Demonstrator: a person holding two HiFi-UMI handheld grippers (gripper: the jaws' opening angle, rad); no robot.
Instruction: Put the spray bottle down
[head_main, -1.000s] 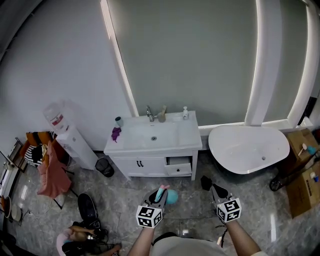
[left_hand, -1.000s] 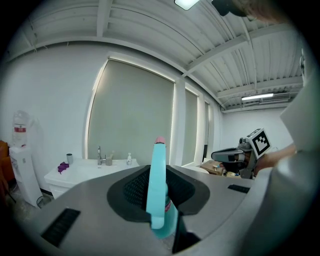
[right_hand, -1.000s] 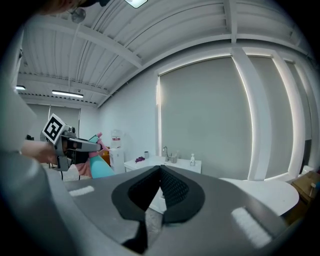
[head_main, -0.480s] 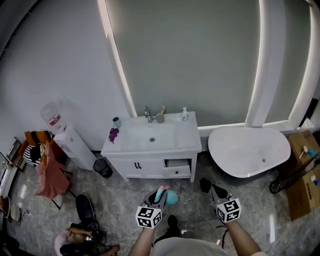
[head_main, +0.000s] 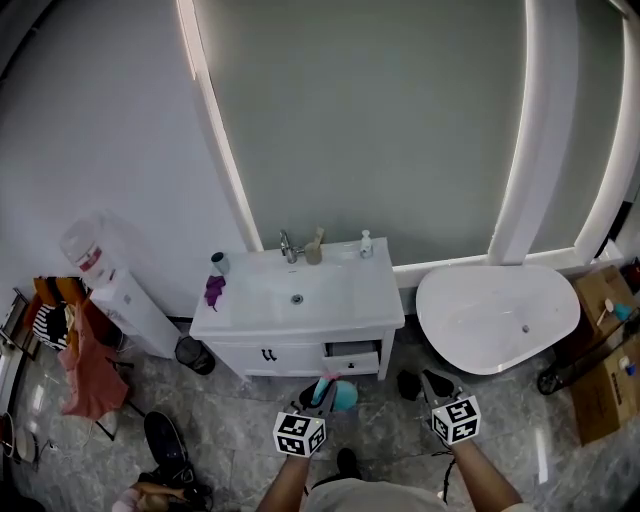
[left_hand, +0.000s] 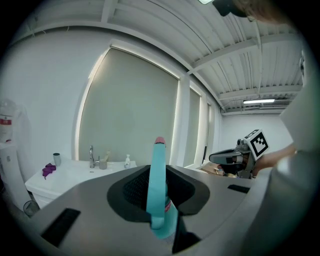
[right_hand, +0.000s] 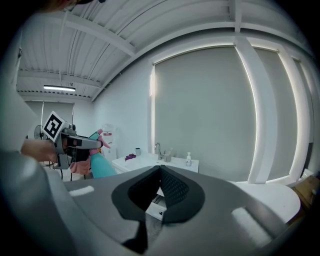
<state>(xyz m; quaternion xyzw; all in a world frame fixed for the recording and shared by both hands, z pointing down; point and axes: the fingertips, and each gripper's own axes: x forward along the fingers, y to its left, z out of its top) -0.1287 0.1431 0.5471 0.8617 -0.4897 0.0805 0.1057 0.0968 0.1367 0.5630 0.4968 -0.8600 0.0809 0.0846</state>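
A teal spray bottle (head_main: 338, 393) with a pink nozzle is held in my left gripper (head_main: 318, 398), low in the head view in front of the white vanity (head_main: 330, 312). In the left gripper view the bottle (left_hand: 159, 195) stands upright between the jaws, which are shut on it. My right gripper (head_main: 424, 381) hangs level beside it to the right, jaws shut with nothing between them (right_hand: 160, 171). The right gripper view shows the bottle (right_hand: 101, 166) at the left.
The vanity top carries a faucet (head_main: 288, 246), a soap bottle (head_main: 366, 244), a cup (head_main: 218, 263) and a purple cloth (head_main: 213, 290); one drawer (head_main: 352, 361) stands slightly open. A white bathtub (head_main: 495, 315) is to the right, a water dispenser (head_main: 110, 290) and bin (head_main: 190, 355) to the left.
Both grippers and the head view have moved forward towards the vanity, which now sits closer. The bottle stays in the left gripper.
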